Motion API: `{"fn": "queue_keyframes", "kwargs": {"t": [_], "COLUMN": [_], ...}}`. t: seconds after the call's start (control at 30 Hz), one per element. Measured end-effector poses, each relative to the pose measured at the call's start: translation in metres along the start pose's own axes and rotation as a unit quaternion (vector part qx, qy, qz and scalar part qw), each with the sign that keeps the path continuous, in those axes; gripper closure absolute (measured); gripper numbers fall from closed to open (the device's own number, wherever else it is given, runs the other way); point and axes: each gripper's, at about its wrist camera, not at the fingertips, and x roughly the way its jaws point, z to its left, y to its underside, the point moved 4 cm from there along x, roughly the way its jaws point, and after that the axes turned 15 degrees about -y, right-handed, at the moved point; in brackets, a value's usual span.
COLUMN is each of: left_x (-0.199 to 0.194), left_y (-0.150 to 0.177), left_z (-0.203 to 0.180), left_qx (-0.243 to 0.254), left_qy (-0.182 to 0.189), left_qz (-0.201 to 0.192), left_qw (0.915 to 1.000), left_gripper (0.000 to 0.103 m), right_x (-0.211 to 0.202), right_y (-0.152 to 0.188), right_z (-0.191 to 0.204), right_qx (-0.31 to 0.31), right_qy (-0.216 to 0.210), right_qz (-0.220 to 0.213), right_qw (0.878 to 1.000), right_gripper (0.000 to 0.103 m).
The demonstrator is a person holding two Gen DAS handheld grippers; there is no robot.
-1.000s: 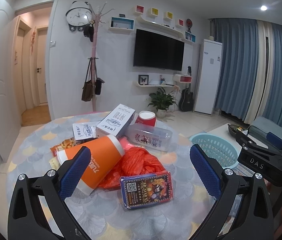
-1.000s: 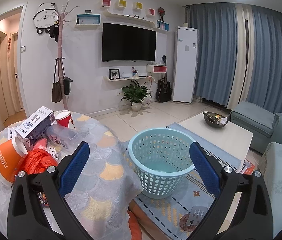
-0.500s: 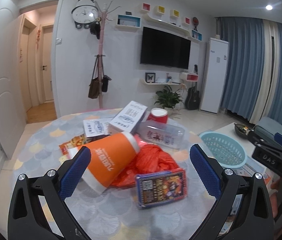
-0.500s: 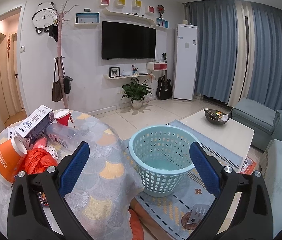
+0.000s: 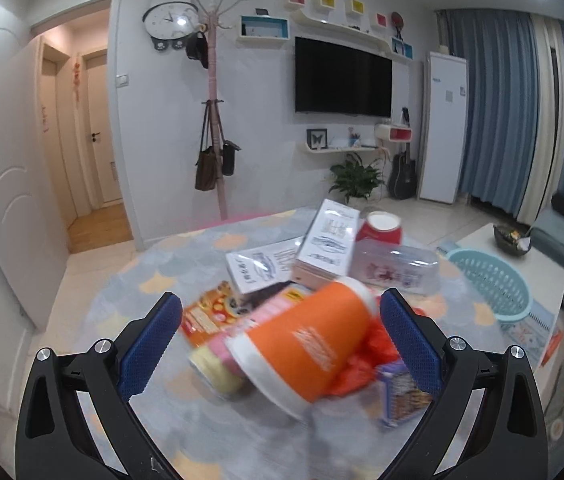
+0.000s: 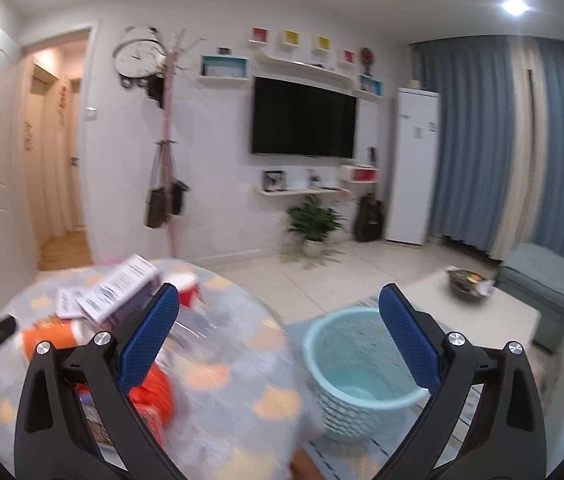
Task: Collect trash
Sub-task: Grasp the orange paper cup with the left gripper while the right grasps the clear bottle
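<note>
A pile of trash lies on the round table [image 5: 170, 264]. An orange paper cup [image 5: 306, 344] lies on its side between the fingers of my open left gripper [image 5: 282, 344], not clamped. Around it are an orange plastic bag [image 5: 366, 356], a purple card pack [image 5: 402, 396], a snack packet [image 5: 210, 312], a white carton [image 5: 330, 244], a clear plastic box [image 5: 394, 266] and a red cup [image 5: 380, 226]. My open, empty right gripper [image 6: 280, 344] hangs over the table edge next to the light blue basket [image 6: 362, 380] on the floor.
The basket also shows in the left wrist view [image 5: 490, 284]. A low white coffee table [image 6: 478, 312] with a bowl [image 6: 468, 280] stands behind the basket. A blue sofa [image 6: 542, 284] is at the right. A coat rack [image 5: 214, 120] stands by the wall.
My left gripper has moved forward and left, so the orange cup now lies between its fingers. My right gripper has swung left toward the table. Both views are blurred by motion.
</note>
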Motion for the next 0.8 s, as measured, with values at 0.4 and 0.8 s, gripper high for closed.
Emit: {"fn": "queue_keyframes", "kwargs": {"t": [0.4, 0.8], "left_x": [0.074, 0.078], "left_y": [0.016, 0.029], "left_z": [-0.002, -0.017], "left_qx": [0.024, 0.024], "left_qy": [0.121, 0.164], "left_qz": [0.100, 0.129], "left_qw": [0.9874, 0.9778], "left_gripper": [0.007, 0.024], "right_x": [0.112, 0.196], "right_y": [0.007, 0.049], "right_z": [0.025, 0.034], "right_qx": [-0.043, -0.090], "right_qy": [-0.125, -0.151], "right_qz": [0.083, 0.177], "right_qw": [0.988, 0.968], "right_gripper": [0.010, 0.010]}}
